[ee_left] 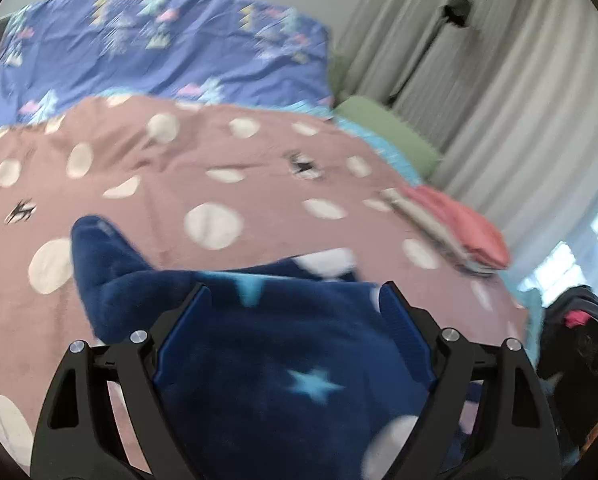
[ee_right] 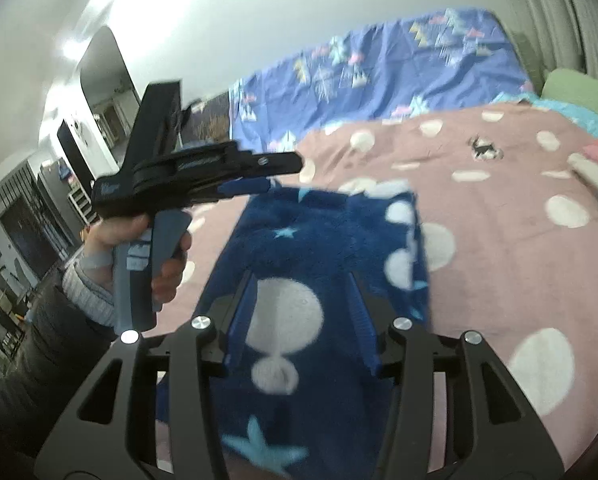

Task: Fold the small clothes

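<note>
A navy fleece garment (ee_left: 283, 344) with light-blue stars and white dots lies partly folded on the pink dotted blanket (ee_left: 187, 160); one narrow part sticks out to its left. My left gripper (ee_left: 295, 292) hovers over it with its jaws wide apart, and the pads (ee_left: 183, 328) do not touch the fabric. In the right wrist view the garment (ee_right: 331, 236) runs away from me. My right gripper (ee_right: 302, 280) stands open above its near part, nothing pressed between the pads. A hand holds the left gripper (ee_right: 285, 174) over the garment's far left corner.
A stack of folded clothes (ee_left: 459, 232) with a pink piece on top sits at the bed's right edge. A blue patterned cover (ee_left: 159, 48) lies at the head of the bed, with a green cushion (ee_left: 387, 128) beside grey curtains (ee_left: 499, 100). Dark clutter (ee_left: 579, 352) stands beyond the bed.
</note>
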`<control>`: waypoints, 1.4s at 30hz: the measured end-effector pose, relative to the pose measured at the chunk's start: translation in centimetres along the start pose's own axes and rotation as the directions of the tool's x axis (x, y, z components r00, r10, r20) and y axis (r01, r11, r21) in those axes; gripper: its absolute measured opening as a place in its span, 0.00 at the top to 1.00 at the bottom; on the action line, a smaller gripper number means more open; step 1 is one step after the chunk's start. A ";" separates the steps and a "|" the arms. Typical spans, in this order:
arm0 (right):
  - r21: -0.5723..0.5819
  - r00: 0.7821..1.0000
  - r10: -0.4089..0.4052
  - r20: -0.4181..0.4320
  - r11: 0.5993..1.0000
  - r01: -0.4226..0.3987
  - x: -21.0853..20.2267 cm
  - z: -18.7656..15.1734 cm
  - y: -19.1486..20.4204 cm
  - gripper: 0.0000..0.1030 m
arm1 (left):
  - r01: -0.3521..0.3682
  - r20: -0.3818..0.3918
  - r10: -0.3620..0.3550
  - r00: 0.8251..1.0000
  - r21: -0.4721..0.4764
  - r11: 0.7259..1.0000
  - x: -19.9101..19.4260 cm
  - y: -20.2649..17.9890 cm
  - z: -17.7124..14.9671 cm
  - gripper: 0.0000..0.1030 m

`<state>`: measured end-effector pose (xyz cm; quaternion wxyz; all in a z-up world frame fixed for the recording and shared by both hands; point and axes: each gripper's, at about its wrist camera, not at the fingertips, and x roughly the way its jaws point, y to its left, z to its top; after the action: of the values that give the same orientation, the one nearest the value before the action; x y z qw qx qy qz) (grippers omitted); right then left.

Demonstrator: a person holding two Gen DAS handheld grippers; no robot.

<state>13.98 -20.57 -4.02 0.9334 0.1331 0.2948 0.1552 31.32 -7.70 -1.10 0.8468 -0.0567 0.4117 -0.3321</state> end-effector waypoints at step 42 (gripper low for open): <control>0.083 0.993 -0.040 -0.115 0.995 0.050 5.0 -2.5 -5.2 0.41 | 0.015 -0.127 -0.014 0.992 0.013 1.000 5.8 3.0 -2.0 0.13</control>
<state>17.47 -23.06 -10.32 0.9119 0.1573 0.3566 0.1286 33.97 -8.56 -7.40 0.8168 -0.0324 0.4620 -0.3441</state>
